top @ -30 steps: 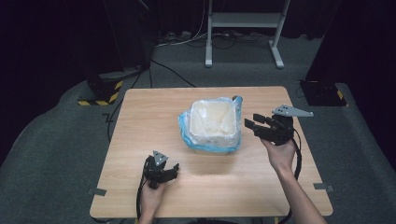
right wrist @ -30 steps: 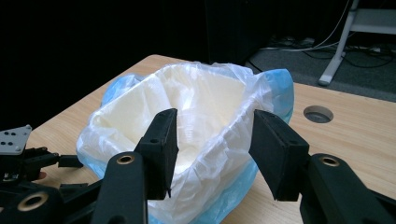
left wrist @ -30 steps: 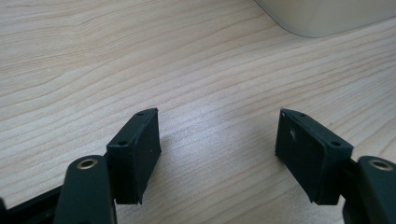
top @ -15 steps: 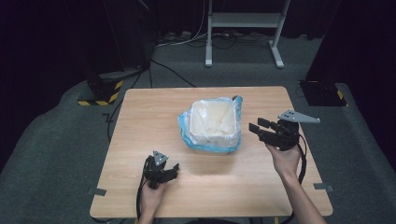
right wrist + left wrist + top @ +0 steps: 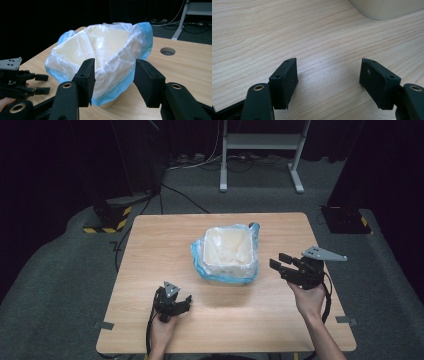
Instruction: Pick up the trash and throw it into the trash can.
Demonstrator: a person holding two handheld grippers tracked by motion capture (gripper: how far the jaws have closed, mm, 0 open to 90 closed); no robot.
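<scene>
A white bin (image 5: 227, 251) lined with a pale blue plastic bag (image 5: 130, 50) stands in the middle of the wooden table (image 5: 150, 250). The bag is folded out over the bin's rim. My right gripper (image 5: 279, 262) hovers just right of the bin, open, with its fingertips a short way from the bag. Seen from the right gripper view, the bin (image 5: 100, 52) rises beyond the right gripper (image 5: 113, 75), and nothing lies between the jaws. My left gripper (image 5: 186, 301) rests near the front edge, open and empty. In its own view, the left gripper (image 5: 328, 72) frames bare wood, with the bin's base (image 5: 387, 10) ahead.
A round cable hole (image 5: 167, 51) is cut in the tabletop beyond the bin. On the floor behind the table are a white metal stand (image 5: 260, 150), a black-and-yellow striped base (image 5: 107, 217) and a dark box (image 5: 345, 217). Cables lie on the floor.
My right gripper has drifted down and toward the table's front right, a little away from the bin, its jaws no wider. The left gripper and the bin have not moved.
</scene>
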